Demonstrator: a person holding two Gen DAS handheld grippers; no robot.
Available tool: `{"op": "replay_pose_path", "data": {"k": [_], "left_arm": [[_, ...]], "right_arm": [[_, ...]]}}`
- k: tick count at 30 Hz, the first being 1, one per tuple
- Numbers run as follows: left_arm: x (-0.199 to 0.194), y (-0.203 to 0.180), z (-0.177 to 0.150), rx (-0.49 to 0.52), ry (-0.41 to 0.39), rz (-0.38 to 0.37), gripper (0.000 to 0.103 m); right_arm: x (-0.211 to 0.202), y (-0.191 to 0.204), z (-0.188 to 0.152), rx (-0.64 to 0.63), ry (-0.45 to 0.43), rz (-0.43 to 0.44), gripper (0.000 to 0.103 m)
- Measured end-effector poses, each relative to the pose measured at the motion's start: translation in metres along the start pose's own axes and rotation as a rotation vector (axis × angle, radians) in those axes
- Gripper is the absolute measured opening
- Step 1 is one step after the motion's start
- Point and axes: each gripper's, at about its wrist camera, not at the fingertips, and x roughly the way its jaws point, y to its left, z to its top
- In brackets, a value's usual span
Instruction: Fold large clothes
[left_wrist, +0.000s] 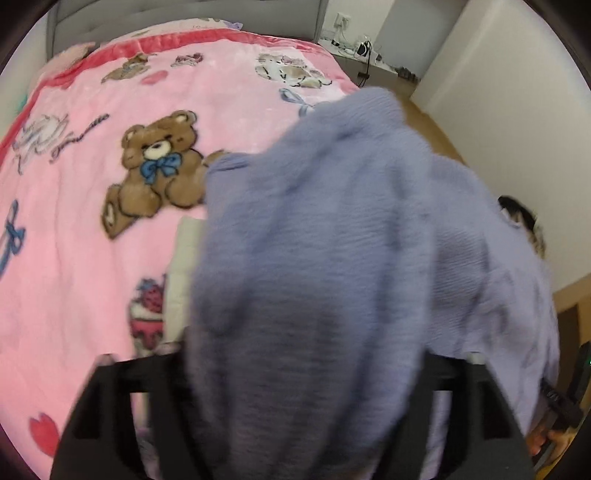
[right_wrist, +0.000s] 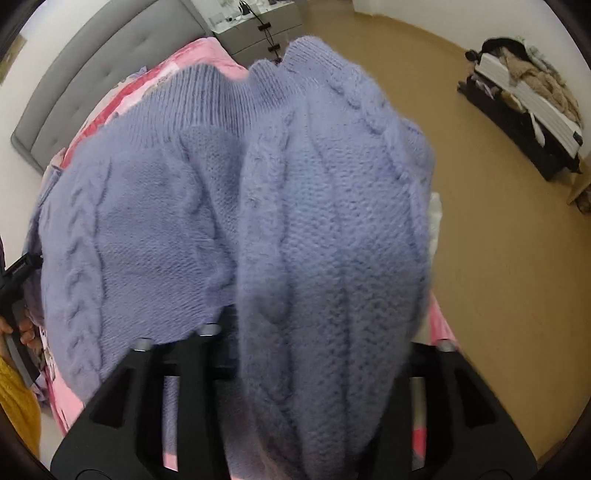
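Note:
A lilac cable-knit sweater (left_wrist: 332, 240) lies bunched over the pink teddy-bear blanket (left_wrist: 92, 240) on the bed. In the left wrist view its thick fold fills the space between the wide-spread fingers of my left gripper (left_wrist: 303, 354), which stands open around it. In the right wrist view the sweater (right_wrist: 332, 221) shows its ribbed hem at the top. A fold of it runs between the fingers of my right gripper (right_wrist: 325, 339), with a gap beside the left finger (right_wrist: 207, 343), so this gripper is open too. Both fingertips are partly hidden by wool.
A grey padded headboard (right_wrist: 92, 92) and a grey nightstand (right_wrist: 258, 29) with cables stand beyond the bed. Wooden floor (right_wrist: 498, 277) lies to the right, with an open suitcase (right_wrist: 524, 110) of clothes by the wall. A hand holds the other gripper's handle (left_wrist: 561, 406).

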Motion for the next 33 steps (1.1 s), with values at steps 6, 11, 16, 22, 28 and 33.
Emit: {"op": "replay_pose_path", "data": {"k": [6, 11, 16, 22, 28, 33], "left_arm": [[-0.050, 0.005, 0.002, 0.227, -0.152, 0.072, 0.091], [-0.085, -0.002, 0.002, 0.389, -0.219, 0.097, 0.091], [-0.113, 0.010, 0.001, 0.392, -0.198, 0.010, 0.091], [-0.105, -0.017, 0.028, 0.346, -0.182, -0.138, 0.090], [-0.031, -0.061, 0.057, 0.337, 0.033, -0.205, 0.082], [0.015, -0.041, 0.066, 0.193, 0.142, -0.151, 0.082]], "right_arm": [[-0.048, -0.013, 0.001, 0.027, -0.193, -0.017, 0.080], [-0.098, 0.008, 0.013, -0.144, -0.349, -0.151, 0.084], [-0.117, 0.035, 0.031, -0.336, -0.378, -0.064, 0.069], [-0.074, 0.055, 0.054, -0.376, -0.243, -0.013, 0.037], [-0.029, 0.057, 0.063, -0.344, -0.132, -0.064, 0.037], [0.004, 0.044, 0.061, -0.301, -0.065, -0.107, 0.036]]}}
